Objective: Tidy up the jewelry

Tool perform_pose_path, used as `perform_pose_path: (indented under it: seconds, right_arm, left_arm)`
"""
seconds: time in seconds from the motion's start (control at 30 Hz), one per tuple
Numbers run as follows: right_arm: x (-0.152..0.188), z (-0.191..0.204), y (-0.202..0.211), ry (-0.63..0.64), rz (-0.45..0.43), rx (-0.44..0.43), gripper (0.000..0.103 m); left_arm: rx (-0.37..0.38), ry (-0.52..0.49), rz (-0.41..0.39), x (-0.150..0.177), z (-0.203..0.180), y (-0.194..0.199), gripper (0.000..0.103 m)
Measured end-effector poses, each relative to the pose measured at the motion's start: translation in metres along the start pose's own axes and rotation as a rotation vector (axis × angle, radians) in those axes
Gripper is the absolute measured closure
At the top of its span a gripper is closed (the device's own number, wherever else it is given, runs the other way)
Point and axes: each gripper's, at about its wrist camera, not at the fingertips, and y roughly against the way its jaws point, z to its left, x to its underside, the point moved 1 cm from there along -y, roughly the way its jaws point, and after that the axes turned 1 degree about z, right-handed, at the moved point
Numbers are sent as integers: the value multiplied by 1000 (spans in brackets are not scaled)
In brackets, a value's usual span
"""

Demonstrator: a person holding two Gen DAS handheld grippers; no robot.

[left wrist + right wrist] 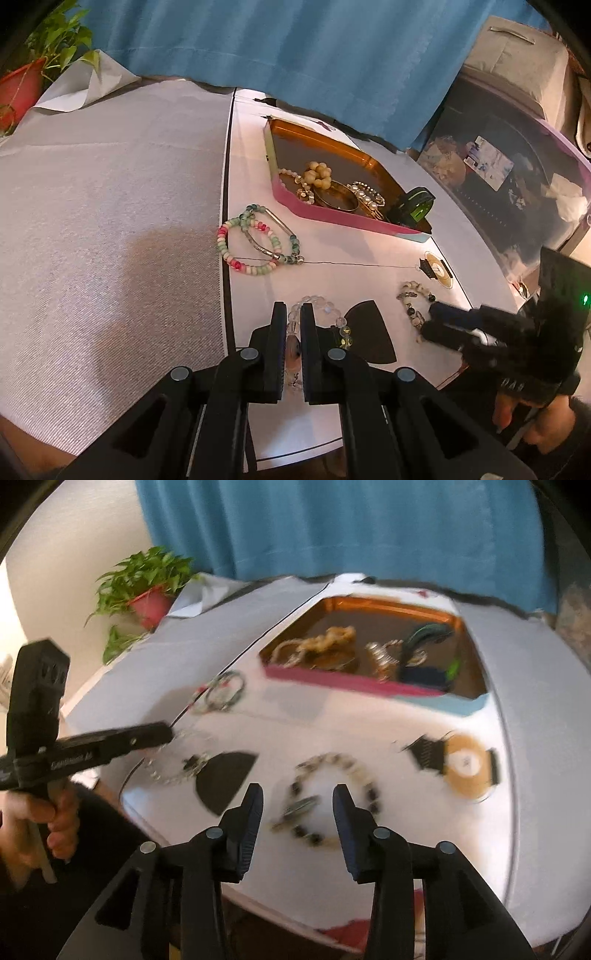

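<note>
My left gripper (294,308) is shut on a clear bead bracelet (327,307) that lies on the white mat, with its pendant showing between the pads. In the right wrist view this gripper (168,734) reaches in from the left over that clear bead bracelet (173,775). My right gripper (298,794) stands open just above a black-and-cream bead bracelet (332,757), its fingers on either side without touching. Seen from the left wrist, the right gripper (432,321) is blurred beside that black-and-cream bracelet (412,295). A pink-walled tray (332,217) (332,679) holds several pieces and a watch.
Green, pink and white bead bracelets (255,245) (223,694) lie left of the tray. A black wedge (365,332) and a gold disc (437,269) are printed on the mat. Grey cloth (110,221) covers the left. A potted plant (147,590) and a blue curtain stand behind.
</note>
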Motion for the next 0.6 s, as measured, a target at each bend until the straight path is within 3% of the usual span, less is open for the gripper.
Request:
perform_pose_path:
  seconds: [0.07, 0.17, 0.23, 0.3, 0.37, 0.43, 0.47, 0.53, 0.6]
  right_arm:
    - [4, 6, -5, 28, -1, 12, 63]
    - [4, 16, -12, 120, 17, 83, 67]
    - [5, 20, -15, 166, 23, 113, 68]
    - [5, 14, -15, 138, 19, 99, 74]
    - [5, 12, -15, 135, 12, 113, 80]
    - [5, 10, -14, 131, 11, 126, 94]
    - [4, 9, -14, 133, 15, 118, 94]
    - [3, 8, -12, 145, 21, 107, 94]
    - [2, 7, -11, 148, 26, 98, 94]
  left_arm:
    - [-21, -11, 14, 3, -2, -1, 98]
    - [-110, -51, 37, 12, -10, -2, 94]
    - [-121, -65, 35, 18, -14, 2, 80]
    - [-128, -83, 33, 22, -19, 4, 75]
    - [-144, -95, 32, 24, -21, 4, 75]
    - [-154, -101, 33, 25, -21, 4, 76]
    - [-158, -106, 36, 24, -21, 3, 79]
    - [-171, -102, 39, 22, -20, 2, 98]
    - [-136, -70, 48, 19, -17, -1, 98]
